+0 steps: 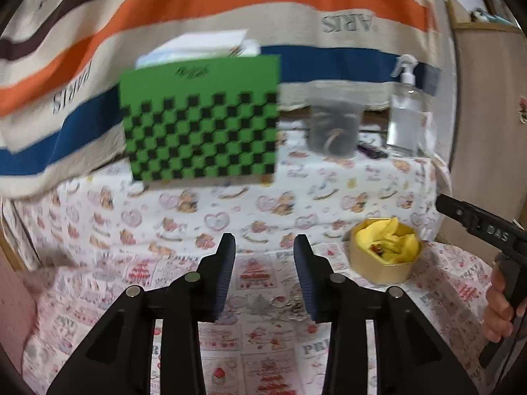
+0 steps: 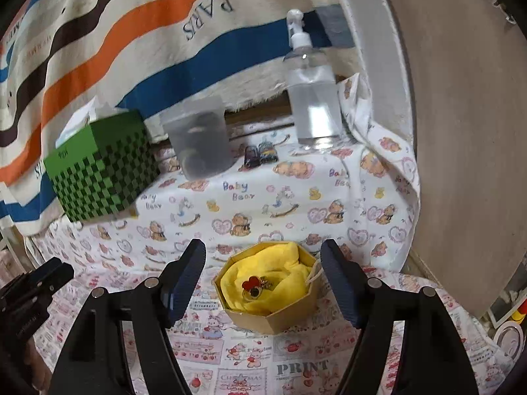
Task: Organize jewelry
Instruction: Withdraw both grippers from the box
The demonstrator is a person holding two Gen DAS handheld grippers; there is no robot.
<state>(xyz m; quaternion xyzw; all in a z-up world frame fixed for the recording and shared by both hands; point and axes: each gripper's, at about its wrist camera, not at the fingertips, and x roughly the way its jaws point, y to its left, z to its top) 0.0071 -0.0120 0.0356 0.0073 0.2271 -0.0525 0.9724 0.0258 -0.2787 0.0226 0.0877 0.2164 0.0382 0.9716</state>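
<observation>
A gold octagonal box (image 2: 275, 317) lined with yellow cloth (image 2: 280, 283) sits on the patterned tablecloth. A red and black brooch (image 2: 253, 288) lies on the cloth inside it. My right gripper (image 2: 263, 256) is open and empty, its fingers either side of the box. My left gripper (image 1: 265, 250) is open and empty over the cloth, left of the box (image 1: 383, 253). Small silvery jewelry pieces (image 1: 290, 306) lie on the tablecloth between the left fingers.
A green checkered tissue box (image 2: 98, 171), a frosted plastic cup (image 2: 199, 138) and a clear spray bottle (image 2: 313, 92) stand at the back. Two small dark items (image 2: 260, 156) lie by the cup. A striped towel hangs behind. A wooden panel (image 2: 467, 131) stands right.
</observation>
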